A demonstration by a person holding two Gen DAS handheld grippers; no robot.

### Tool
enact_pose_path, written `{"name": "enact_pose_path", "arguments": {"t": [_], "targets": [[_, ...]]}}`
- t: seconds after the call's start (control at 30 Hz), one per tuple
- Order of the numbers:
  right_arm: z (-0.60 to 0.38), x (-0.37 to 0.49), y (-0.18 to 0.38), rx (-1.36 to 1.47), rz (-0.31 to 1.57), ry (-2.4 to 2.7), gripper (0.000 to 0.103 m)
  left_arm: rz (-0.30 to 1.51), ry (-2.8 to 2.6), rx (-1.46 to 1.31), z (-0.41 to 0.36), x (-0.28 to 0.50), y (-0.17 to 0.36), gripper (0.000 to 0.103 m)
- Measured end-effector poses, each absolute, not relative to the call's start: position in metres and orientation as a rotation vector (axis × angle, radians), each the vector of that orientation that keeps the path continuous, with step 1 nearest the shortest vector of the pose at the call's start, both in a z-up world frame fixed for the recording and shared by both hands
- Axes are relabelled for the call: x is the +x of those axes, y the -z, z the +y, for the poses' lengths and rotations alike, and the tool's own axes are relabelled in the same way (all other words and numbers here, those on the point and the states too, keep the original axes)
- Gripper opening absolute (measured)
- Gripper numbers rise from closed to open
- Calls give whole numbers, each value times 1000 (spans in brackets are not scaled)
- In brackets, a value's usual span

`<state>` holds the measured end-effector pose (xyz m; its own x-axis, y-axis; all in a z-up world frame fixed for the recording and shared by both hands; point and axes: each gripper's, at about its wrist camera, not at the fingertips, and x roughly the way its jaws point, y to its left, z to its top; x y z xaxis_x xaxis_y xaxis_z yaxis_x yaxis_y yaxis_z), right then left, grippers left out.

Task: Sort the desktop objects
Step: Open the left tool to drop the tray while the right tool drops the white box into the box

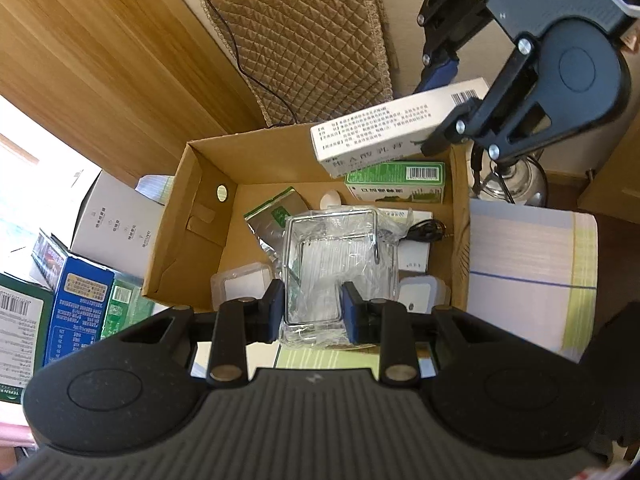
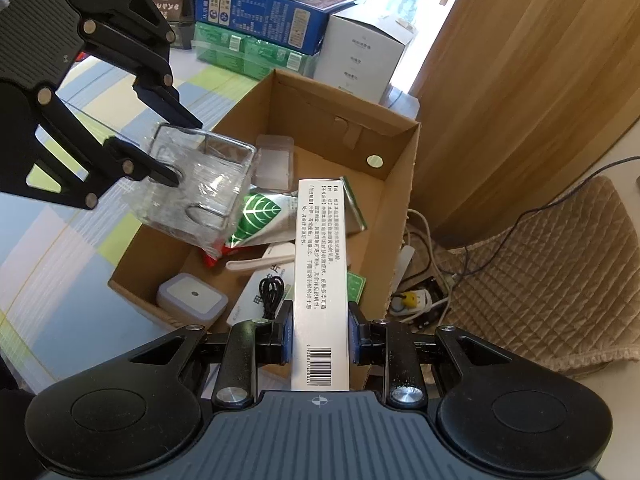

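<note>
Left gripper [image 1: 313, 309]: jaws squeeze a clear wrapped rack [image 1: 340, 256], held over the box [image 1: 192, 216].
Right gripper [image 2: 320, 332]: jaws squeeze a long white carton [image 2: 318, 264], held over the same box.
Inside the box: green carton [image 1: 396, 182], leaf packet [image 2: 260, 216], black cable [image 2: 272, 292], small white cases [image 2: 192, 300].
Beside the box: stacked cartons [image 2: 256, 12].

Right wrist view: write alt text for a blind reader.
The right tool grips a white box over an open carton of small items. At left, the left tool holds a clear wrapped rack above the carton.
</note>
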<state>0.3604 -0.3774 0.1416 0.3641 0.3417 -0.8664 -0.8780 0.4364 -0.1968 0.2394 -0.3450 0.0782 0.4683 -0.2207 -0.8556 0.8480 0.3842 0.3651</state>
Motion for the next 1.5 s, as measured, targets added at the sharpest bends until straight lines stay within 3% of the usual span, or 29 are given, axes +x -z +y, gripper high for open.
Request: {"name": "enact_pose_path", "arguments": {"t": [0.8,0.93,1.4,1.47,1.5], "targets": [[-353,385,-114,-752,895,-891,23,848,794,870,-348,269,-38,26],[-351,386,-112,-757,899,-890,23,839,784,847,-345,272,-39,38],[-342,389,-114,-663,904,-897,24,832,740,840,-321,271,-44,41],[-340,392,-115,-611,914,-892,31,831,727,816,-316,270,-44,50],[-340,392,-116,-600,908,-890,40,829,718,802,-312,269,-45,56]]}}
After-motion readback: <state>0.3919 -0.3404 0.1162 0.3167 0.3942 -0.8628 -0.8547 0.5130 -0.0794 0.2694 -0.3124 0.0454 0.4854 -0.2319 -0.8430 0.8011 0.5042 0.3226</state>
